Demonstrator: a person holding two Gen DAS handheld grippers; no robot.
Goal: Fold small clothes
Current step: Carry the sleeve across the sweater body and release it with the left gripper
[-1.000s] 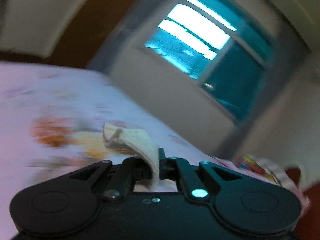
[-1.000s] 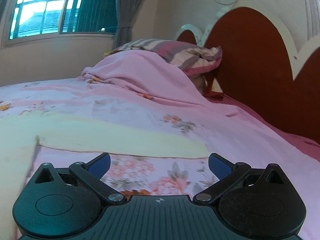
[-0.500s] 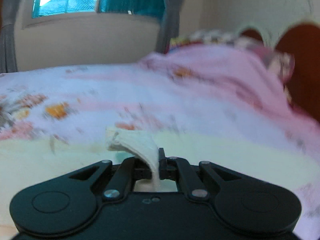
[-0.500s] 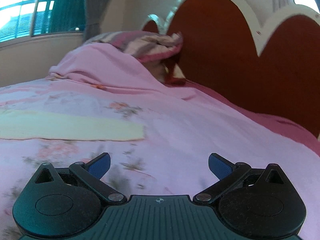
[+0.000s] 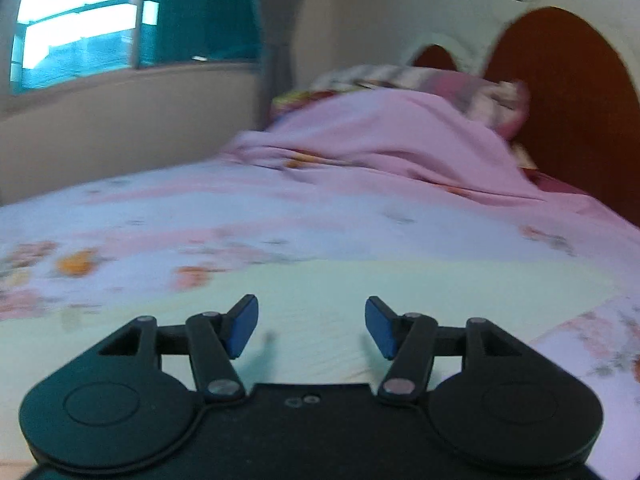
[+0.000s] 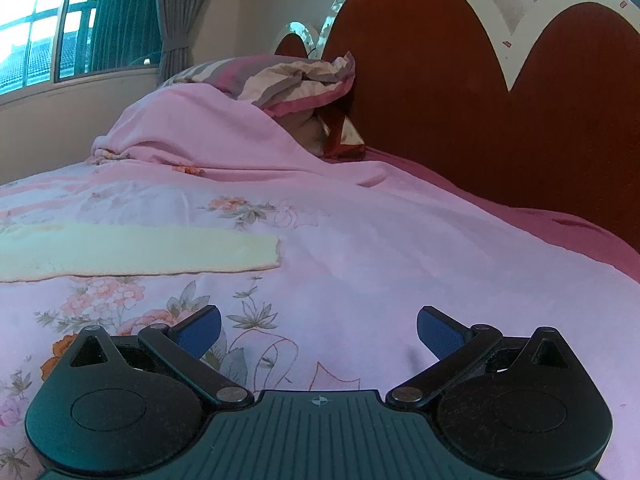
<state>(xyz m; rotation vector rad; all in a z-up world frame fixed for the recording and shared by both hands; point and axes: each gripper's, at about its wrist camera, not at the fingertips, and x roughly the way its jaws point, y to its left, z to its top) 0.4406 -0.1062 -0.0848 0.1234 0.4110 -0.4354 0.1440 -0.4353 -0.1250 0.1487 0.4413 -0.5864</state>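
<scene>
A pale yellow cloth (image 5: 360,304) lies flat on the pink floral bedspread (image 5: 280,216). In the left wrist view it spreads under and ahead of my left gripper (image 5: 311,326), which is open and empty just above it. In the right wrist view the same cloth (image 6: 136,250) shows as a long folded strip at the left, its right end ahead and to the left of my right gripper (image 6: 318,330). My right gripper is open and empty over the bare bedspread (image 6: 360,264).
A heap of pink blanket (image 6: 200,136) and a striped pillow (image 6: 288,80) lie at the head of the bed. A red-brown scalloped headboard (image 6: 460,100) runs along the right. A window (image 6: 48,28) with a grey curtain is at the far left.
My left gripper was shut on a corner of the cloth; now it is open and the cloth lies flat. The right gripper has swung right, so the cloth sits further left in its view.
</scene>
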